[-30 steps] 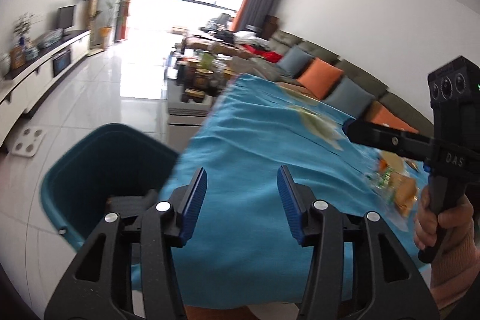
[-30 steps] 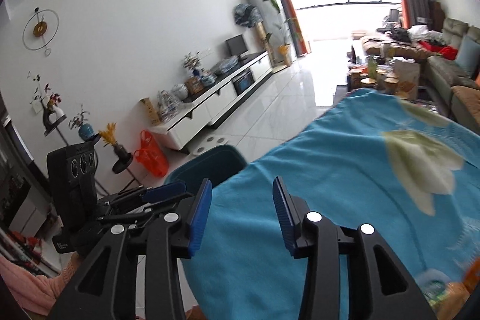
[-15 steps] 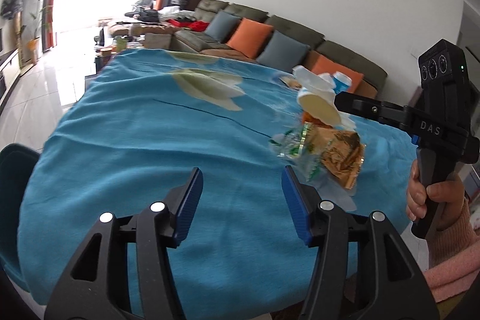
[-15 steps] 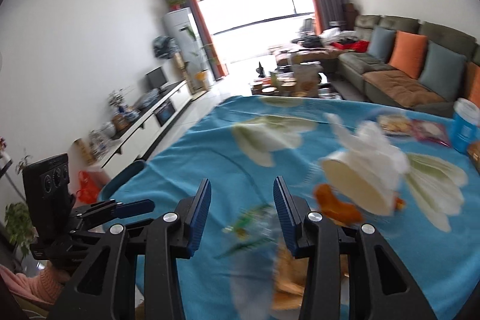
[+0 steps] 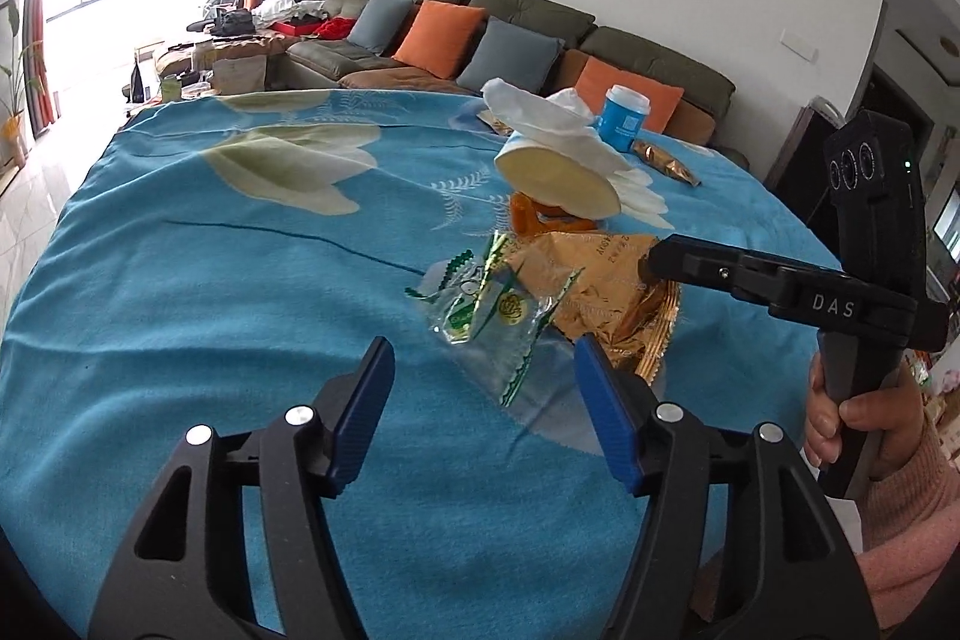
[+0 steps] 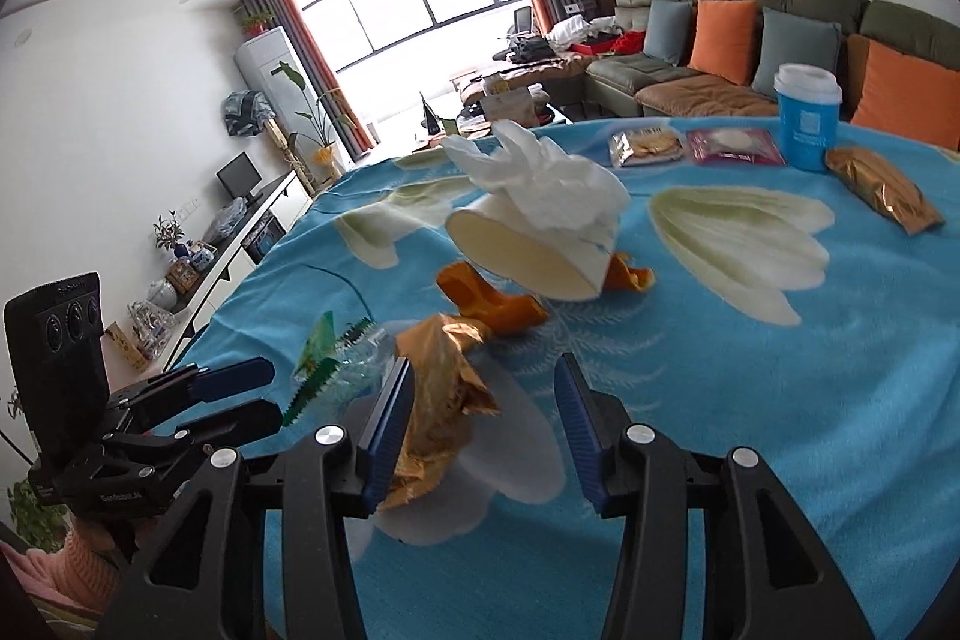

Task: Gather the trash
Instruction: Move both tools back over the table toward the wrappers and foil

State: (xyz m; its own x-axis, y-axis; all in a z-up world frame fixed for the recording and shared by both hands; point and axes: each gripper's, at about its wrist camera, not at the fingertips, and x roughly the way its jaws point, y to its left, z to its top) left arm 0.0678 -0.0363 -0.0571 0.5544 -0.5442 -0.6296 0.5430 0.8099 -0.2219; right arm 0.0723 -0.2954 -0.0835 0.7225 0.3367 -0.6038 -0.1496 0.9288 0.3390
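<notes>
Both grippers, left gripper and right gripper, have swung from the bin to the gold wrapper at frame centre, claws spread, ready to pick.

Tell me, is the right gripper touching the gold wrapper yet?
Cannot tell. In the right wrist view the right gripper is open and the gold wrapper lies right against its left jaw, but neither view shows plain contact or a gap.
</notes>
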